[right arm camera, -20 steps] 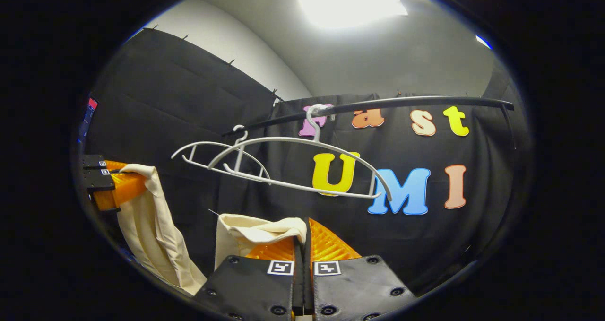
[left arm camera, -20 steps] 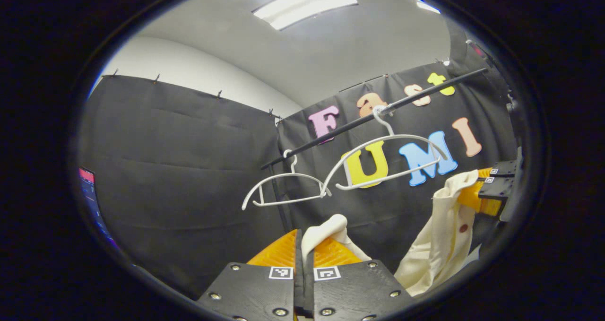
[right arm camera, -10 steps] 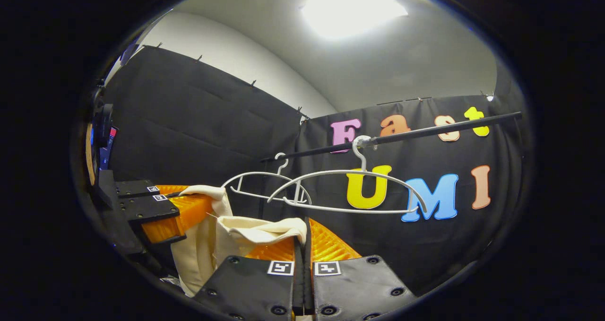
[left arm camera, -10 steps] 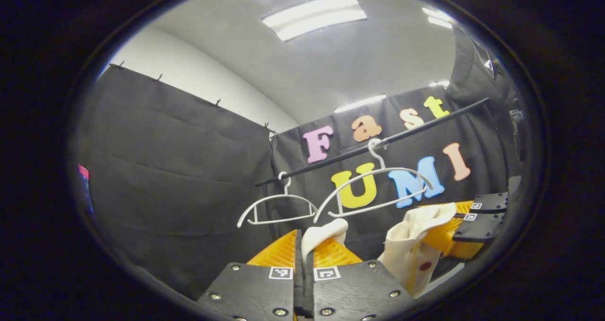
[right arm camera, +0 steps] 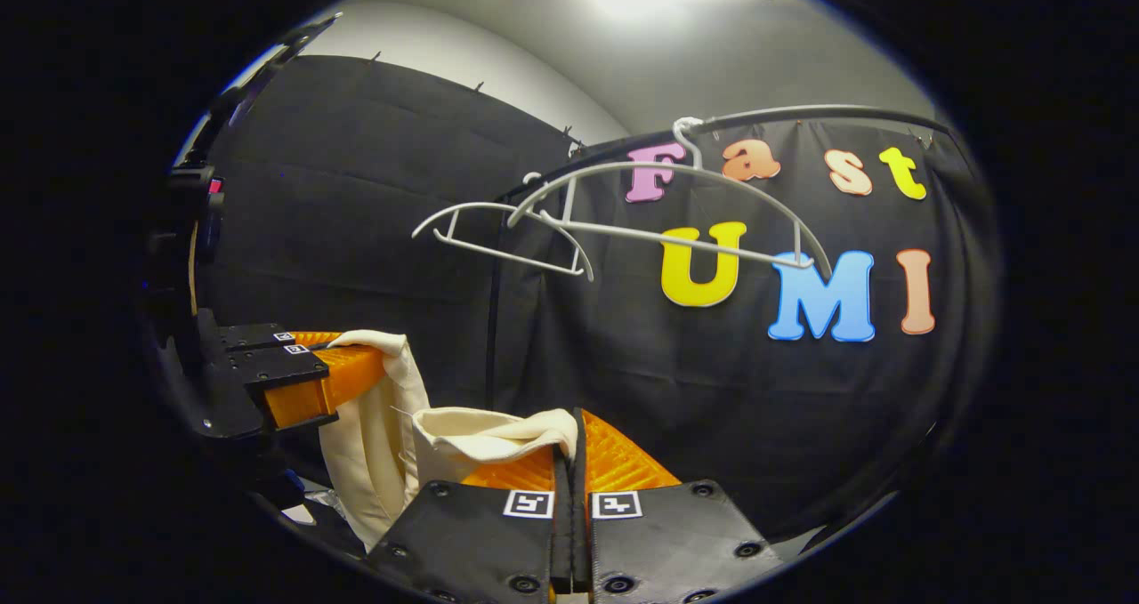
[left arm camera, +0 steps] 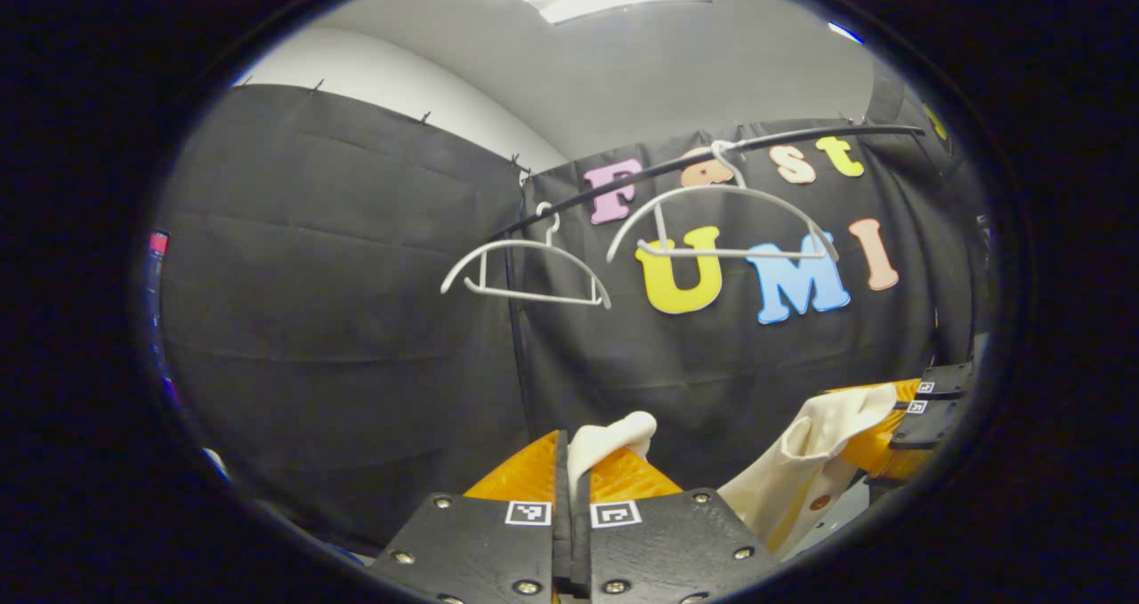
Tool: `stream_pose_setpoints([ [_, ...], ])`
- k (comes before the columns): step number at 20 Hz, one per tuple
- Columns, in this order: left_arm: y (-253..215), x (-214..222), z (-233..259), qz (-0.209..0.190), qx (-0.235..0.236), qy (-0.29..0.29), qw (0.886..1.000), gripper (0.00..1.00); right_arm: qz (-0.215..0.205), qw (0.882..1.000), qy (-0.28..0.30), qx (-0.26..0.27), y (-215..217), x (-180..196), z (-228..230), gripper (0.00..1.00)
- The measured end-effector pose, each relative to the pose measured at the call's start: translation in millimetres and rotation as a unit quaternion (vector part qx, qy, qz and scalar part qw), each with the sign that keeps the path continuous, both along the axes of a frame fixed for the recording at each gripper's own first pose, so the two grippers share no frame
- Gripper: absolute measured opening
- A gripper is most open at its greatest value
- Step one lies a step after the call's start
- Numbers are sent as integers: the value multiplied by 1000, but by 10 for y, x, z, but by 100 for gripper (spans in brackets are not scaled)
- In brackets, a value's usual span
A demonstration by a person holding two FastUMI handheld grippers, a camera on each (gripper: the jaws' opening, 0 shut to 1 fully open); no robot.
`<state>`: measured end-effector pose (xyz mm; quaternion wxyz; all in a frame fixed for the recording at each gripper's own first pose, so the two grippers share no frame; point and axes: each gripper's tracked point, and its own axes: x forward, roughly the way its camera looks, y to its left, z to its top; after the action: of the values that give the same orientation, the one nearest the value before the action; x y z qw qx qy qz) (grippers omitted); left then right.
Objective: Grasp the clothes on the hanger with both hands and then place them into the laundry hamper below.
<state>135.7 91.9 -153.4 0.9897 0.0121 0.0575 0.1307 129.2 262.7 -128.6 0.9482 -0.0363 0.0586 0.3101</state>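
Cream garment (left arm camera: 805,471) – brown button (left arm camera: 816,503) visible from left tool's (left arm camera: 569,462) side.

Black rail (left arm camera: 712,155) with 2 bare white hangers (left arm camera: 525,266) (left arm camera: 725,221)

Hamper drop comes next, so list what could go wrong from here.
1. The left claw pinches only a small fold of the garment; it might slip free.
2. The right claw grips another edge, so uneven lowering could drag the cloth aside.
3. The hamper is unseen, so aiming is uncertain.
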Motion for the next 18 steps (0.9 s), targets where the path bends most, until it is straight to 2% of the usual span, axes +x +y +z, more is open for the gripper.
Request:
stream_pose_setpoints([
  [5,111,-90,-928,11,-9,61,998,2,-27,998,58,-20,-76,49,-768,2],
  [11,89,-297,-1725,6,-18,104,994,0,-46,992,108,-47,-140,-43,-1519,1],
  [14,18,-250,-2127,2,-28,138,990,1,-43,986,149,-62,-122,-175,-1912,1],
  [18,-12,-502,-2608,-4,-32,176,984,1,-40,976,192,-91,-133,-388,-2413,2],
])
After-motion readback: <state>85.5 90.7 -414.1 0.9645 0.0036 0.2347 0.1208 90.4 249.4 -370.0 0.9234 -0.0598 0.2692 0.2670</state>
